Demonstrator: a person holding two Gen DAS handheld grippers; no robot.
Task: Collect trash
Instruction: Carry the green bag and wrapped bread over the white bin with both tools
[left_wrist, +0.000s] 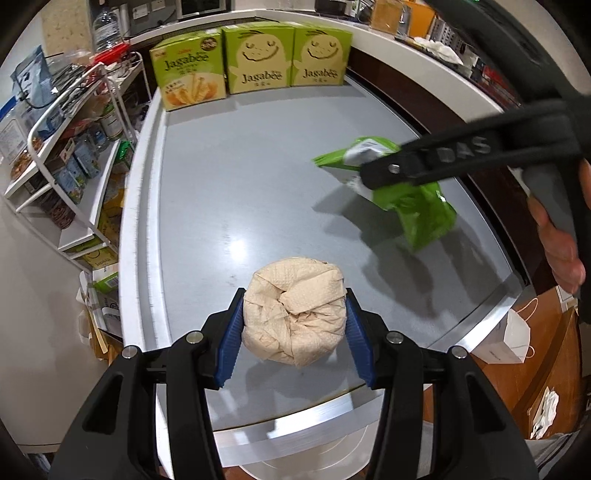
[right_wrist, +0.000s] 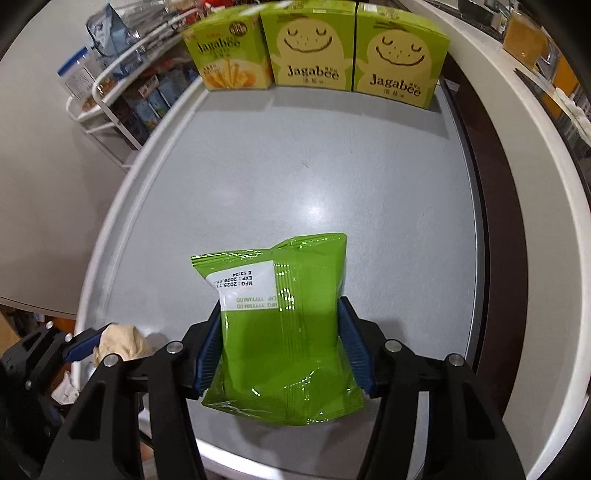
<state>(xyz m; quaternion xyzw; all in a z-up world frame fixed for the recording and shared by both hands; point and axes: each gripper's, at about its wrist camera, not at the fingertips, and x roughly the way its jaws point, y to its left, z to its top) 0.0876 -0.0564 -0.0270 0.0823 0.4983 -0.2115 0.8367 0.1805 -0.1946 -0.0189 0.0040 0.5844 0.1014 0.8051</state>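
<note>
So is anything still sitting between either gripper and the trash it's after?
No. The left gripper is shut on the crumpled napkin, and the right gripper is shut on the green packet. Both pieces sit directly between the jaws. Where they go next is not in view.

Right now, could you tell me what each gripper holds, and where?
Left gripper: crumpled paper wad, pinched across its sides. Right gripper: green snack packet, by its side edges.
</note>
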